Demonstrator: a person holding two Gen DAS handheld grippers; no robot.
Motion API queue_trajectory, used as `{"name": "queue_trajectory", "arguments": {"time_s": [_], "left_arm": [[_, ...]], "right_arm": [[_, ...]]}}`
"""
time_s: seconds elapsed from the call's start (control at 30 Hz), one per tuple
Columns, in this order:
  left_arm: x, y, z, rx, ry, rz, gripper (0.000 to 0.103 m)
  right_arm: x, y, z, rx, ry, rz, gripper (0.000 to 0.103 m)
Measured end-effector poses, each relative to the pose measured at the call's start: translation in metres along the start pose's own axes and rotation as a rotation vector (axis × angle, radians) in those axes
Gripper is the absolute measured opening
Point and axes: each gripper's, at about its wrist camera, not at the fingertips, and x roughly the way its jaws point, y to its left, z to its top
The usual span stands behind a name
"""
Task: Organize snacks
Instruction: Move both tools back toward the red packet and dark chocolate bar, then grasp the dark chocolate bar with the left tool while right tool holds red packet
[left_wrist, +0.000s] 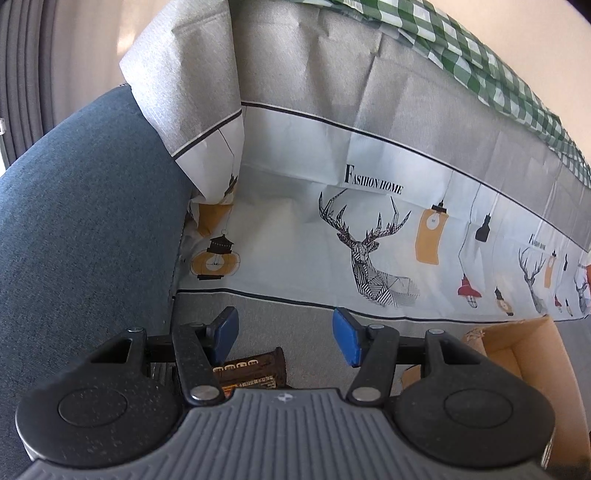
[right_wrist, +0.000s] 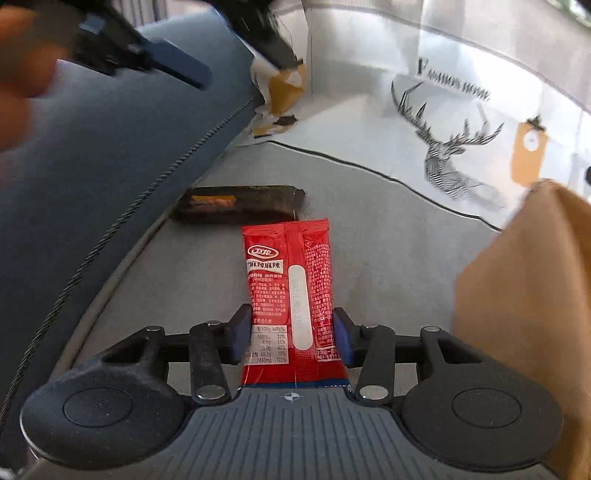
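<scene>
Right hand-held gripper (right_wrist: 291, 338) clamped on the red snack packet (right_wrist: 290, 280) — packet sticks forward over the grey cloth (right_wrist: 388, 266). Left hand-held gripper (left_wrist: 286, 334) spread wide, holding nothing, above the dark snack bar (left_wrist: 255, 369) — bar lies by the blue cushion (left_wrist: 81, 229). Cardboard box (right_wrist: 524, 295) just right of the packet

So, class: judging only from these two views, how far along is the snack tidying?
Nothing visibly packed yet: little of the cardboard box interior shows. In hand: the right tool grips a red snack packet. Left: a dark snack bar lies on the grey cloth, with the left tool open above it.
</scene>
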Motion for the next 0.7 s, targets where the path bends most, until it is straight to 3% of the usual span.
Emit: {"name": "queue_trajectory", "arguments": {"time_s": [0.27,0.47,0.7], "left_arm": [[0.013,-0.013,-0.009,0.082,0.041,0.035,0.066],[0.027,-0.021,-0.018,0.161,0.079,0.069,0.072],[0.055,-0.023,-0.036,0.270,0.173,0.109,0.083]], "right_arm": [[-0.055,0.021,-0.047,0.038,0.009,0.023,0.048],[-0.041,0.027,-0.072,0.035,-0.033,-0.015,0.048],[-0.027,0.022,-0.077,0.083,-0.014,-0.040,0.050]]}}
